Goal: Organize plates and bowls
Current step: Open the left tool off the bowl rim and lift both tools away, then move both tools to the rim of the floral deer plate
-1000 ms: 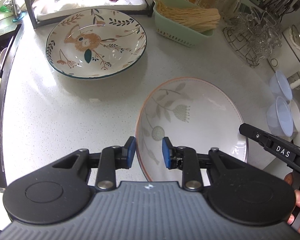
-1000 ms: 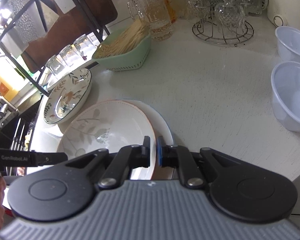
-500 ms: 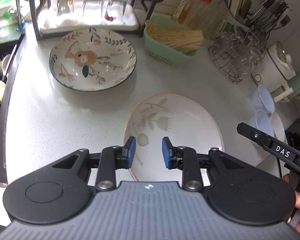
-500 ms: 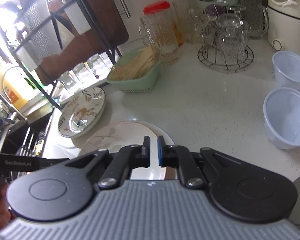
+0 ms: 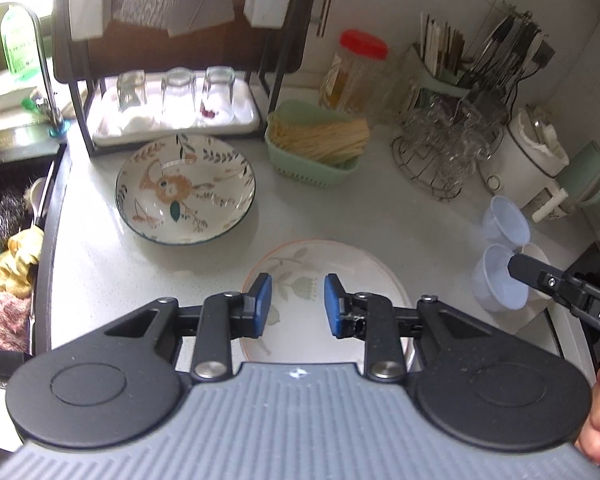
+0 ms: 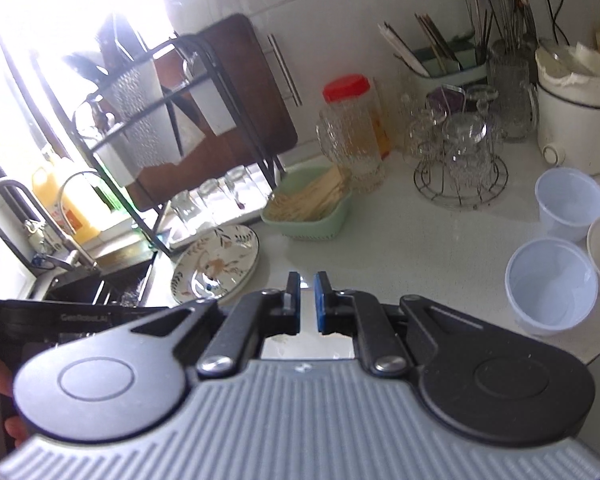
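Both grippers rose off the pale plate [image 5: 340, 276], stacked low-centre; left gripper [image 5: 298, 306] spread, right gripper [image 6: 307, 300] nearly pressed together, empty.

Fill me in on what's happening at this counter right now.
A person holds a two-finger gripper in each hand above a kitchen counter, sorting dishes. The left gripper hovers open over a pale plate with a pink rim, holding nothing. The right gripper has only a narrow gap between its fingers and nothing visible in it. A floral bowl sits apart near the glass rack.
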The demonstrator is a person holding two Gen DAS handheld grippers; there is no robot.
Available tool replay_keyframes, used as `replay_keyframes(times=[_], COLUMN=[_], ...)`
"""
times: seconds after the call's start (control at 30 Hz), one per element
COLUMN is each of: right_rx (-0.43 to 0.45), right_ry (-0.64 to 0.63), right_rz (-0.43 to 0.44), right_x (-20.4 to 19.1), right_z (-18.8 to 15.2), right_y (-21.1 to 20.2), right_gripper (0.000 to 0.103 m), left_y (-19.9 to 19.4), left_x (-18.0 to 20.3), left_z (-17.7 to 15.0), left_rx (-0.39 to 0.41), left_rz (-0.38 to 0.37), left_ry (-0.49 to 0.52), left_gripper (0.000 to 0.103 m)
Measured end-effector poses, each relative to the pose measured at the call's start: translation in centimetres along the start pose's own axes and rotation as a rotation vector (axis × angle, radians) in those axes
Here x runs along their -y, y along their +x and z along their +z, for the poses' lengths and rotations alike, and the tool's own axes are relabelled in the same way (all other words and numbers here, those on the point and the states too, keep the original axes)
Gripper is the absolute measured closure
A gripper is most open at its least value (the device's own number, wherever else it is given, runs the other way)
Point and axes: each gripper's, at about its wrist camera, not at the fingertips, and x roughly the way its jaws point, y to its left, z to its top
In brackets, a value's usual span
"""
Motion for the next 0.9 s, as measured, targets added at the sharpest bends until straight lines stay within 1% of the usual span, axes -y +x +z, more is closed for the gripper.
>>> replay_keyframes(times=[0.1,0.2,0.3,0.47,0.5,0.67,0.77,0.9], right_rx=[0.024,0.046,0.065,0.074,0.072,0.034,0.019,0.010], right_ry=[-0.008,-0.032,-0.054,-0.075,-0.072,-0.081,-0.089,-0.115], right_rz=[0.015,0.027,0.026,0.014,0.013,0.014,0.024,0.042], right_x=[-0.4,-0.8,-0.8,-0.3,0.0,1.4,2.2,2.7], right_z=[0.1,0.0,0.1,-0.3,-0.5,-1.7,-2.2,-2.6], right_y=[-1.5,-2.8,-3.9,-5.2,-5.4,-6.0,-6.3,-6.6], right_gripper=[0.093,0.093,0.093,0.093,0.093,0.093,0.093,0.093], left_y=[-2.3,-3.6,-3.9,-4.3,-4.1,-3.0,-3.1,-3.6], left_x=[1.5,3.2,4.2,6.0,6.2,6.5,7.0,7.5], left_z=[0.1,-0.3,-0.7,-2.0,-2.4,-4.4,-5.2,-6.1], left_rx=[0.050,0.090,0.096,0.118,0.115,0.077,0.081,0.090], left_rz=[-0.003,0.007,-0.009,0.012,0.010,0.050,0.074,0.093], left_ry=[0.013,0.054,0.045,0.066,0.072,0.033,0.030,-0.004], left_gripper=[0.071,0.071,0.071,0.071,0.071,0.071,0.071,0.071])
